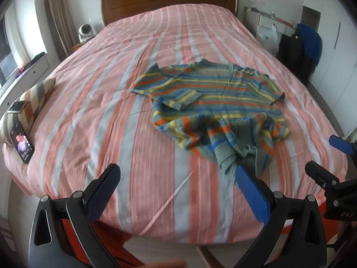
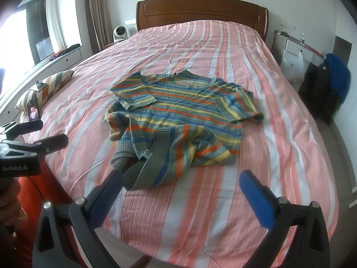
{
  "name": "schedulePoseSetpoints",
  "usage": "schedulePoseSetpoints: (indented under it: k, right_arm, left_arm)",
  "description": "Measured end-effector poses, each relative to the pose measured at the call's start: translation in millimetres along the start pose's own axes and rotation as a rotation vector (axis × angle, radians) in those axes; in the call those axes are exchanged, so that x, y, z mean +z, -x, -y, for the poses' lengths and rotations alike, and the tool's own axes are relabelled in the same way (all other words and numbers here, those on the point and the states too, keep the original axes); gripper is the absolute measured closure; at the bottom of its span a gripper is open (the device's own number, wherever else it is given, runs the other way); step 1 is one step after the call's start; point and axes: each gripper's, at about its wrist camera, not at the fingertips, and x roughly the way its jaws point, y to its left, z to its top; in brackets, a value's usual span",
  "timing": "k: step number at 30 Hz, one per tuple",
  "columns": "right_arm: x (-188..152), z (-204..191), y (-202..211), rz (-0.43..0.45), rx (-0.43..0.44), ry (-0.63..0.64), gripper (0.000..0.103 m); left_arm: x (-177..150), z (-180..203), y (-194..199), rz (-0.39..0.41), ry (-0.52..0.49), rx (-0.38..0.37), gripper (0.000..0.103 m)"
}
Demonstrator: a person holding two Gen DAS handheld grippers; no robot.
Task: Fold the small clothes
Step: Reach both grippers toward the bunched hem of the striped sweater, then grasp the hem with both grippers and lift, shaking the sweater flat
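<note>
A small knit sweater (image 1: 212, 102) (image 2: 183, 116) with blue, orange, yellow and grey stripes lies on the bed, collar toward the headboard. One sleeve is folded over its chest and its near hem is bunched up. My left gripper (image 1: 176, 174) (image 2: 44, 134) is open over the bed's near edge, left of the hem, with its right fingertip at the bunched cloth. My right gripper (image 2: 181, 176) (image 1: 328, 156) is open just in front of the hem, and its left fingertip reaches the cloth edge. Neither one holds anything.
The bed (image 1: 111, 102) (image 2: 279, 134) has a pink and white striped cover and a wooden headboard (image 2: 200, 11). A striped pillow (image 1: 29, 102) and a lit phone (image 1: 22, 144) lie at its left edge. Dark and blue clothes (image 2: 330, 84) hang at the right, and a small fan (image 2: 120, 33) stands at the back left.
</note>
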Motion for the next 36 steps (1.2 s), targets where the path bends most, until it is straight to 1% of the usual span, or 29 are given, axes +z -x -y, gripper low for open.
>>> schedulePoseSetpoints:
  k: [36]
  right_arm:
    - [-5.6, 0.3, -9.4, -0.021, 0.002, -0.012, 0.001]
  left_arm:
    - [-6.5, 1.7, -6.1, -0.024, -0.003, 0.004, 0.0]
